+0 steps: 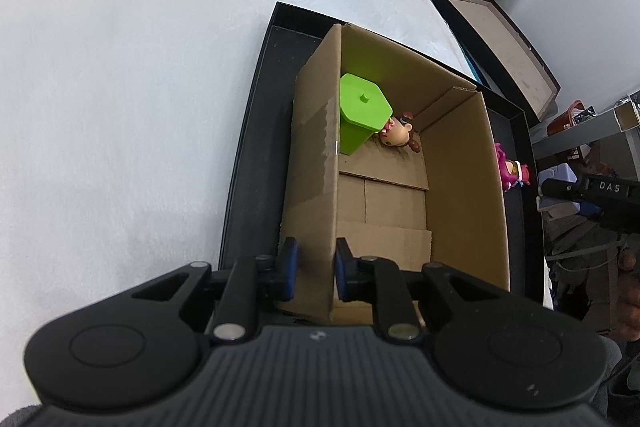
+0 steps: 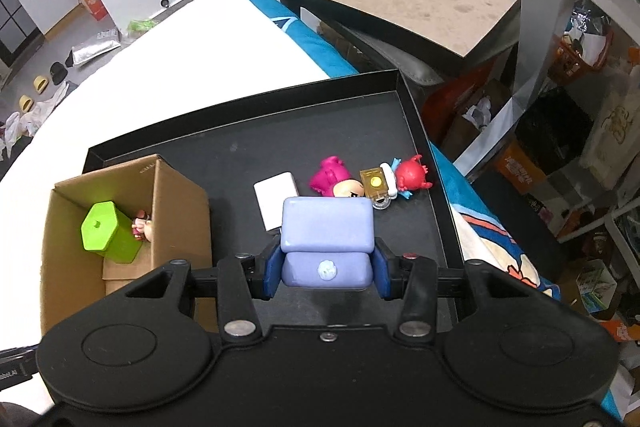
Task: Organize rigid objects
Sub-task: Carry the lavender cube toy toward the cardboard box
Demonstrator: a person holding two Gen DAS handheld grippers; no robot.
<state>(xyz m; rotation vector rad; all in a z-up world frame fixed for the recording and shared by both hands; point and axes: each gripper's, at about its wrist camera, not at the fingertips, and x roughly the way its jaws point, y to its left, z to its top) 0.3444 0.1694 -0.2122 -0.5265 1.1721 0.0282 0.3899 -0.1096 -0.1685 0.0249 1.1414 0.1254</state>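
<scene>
Lavender plastic box [image 2: 327, 241] clamped between the blue pads of the right gripper [image 2: 326, 269], held above the black tray [image 2: 256, 143]. Just beyond on the tray floor: white card [image 2: 276, 199], pink-haired doll [image 2: 334, 179], amber cube [image 2: 375, 183], red figure [image 2: 412, 175]. Left of these, cardboard box [image 1: 312, 163] standing in the tray, holding green canister [image 1: 362, 113] and brown-haired doll [image 1: 400, 135] touching it. Left gripper [image 1: 314, 267] straddling the box's near wall, pads apart, not visibly pinching. White cloth [image 1: 120, 87] under the tray.
</scene>
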